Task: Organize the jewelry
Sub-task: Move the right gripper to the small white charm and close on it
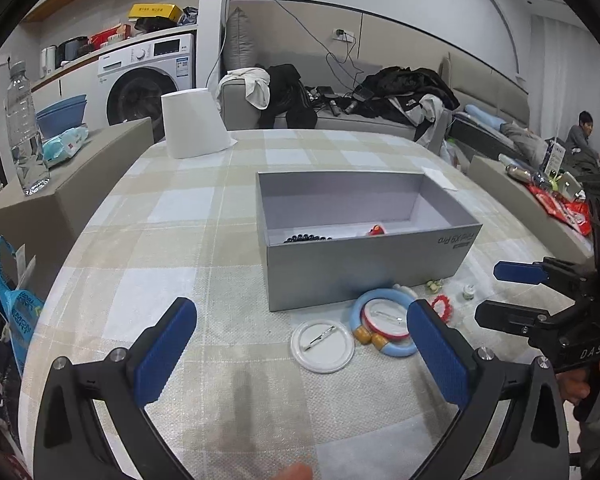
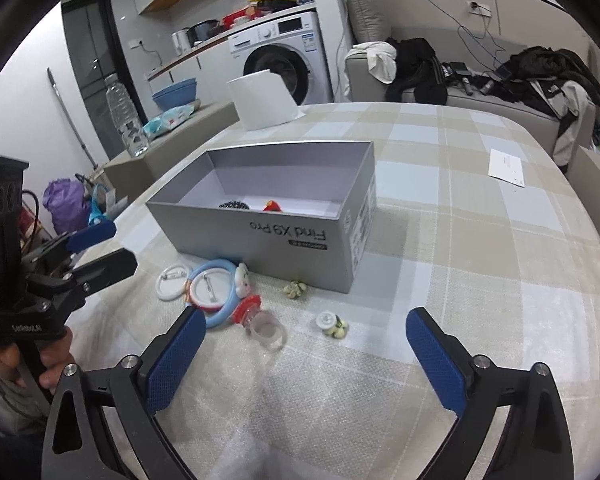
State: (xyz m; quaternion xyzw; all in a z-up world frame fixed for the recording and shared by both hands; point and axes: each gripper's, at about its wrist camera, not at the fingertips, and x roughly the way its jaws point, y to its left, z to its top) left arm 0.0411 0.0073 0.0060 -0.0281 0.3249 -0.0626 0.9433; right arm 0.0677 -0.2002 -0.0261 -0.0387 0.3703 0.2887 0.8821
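jaws of left gripper [image 1: 300, 346] and right gripper [image 2: 306, 350] both wide apart (nothing between them), above table [image 2: 480, 264].

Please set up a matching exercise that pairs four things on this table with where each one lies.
Things:
1. black bead bracelet
2. white pin badge
3. red-rimmed pin badge
4. white paper roll

Places:
A. inside the light blue ring
B. on the tablecloth just left of the light blue ring
C. inside the grey box
D. at the far edge of the table, beyond the grey box

Pairs: 1-C, 2-B, 3-A, 4-D
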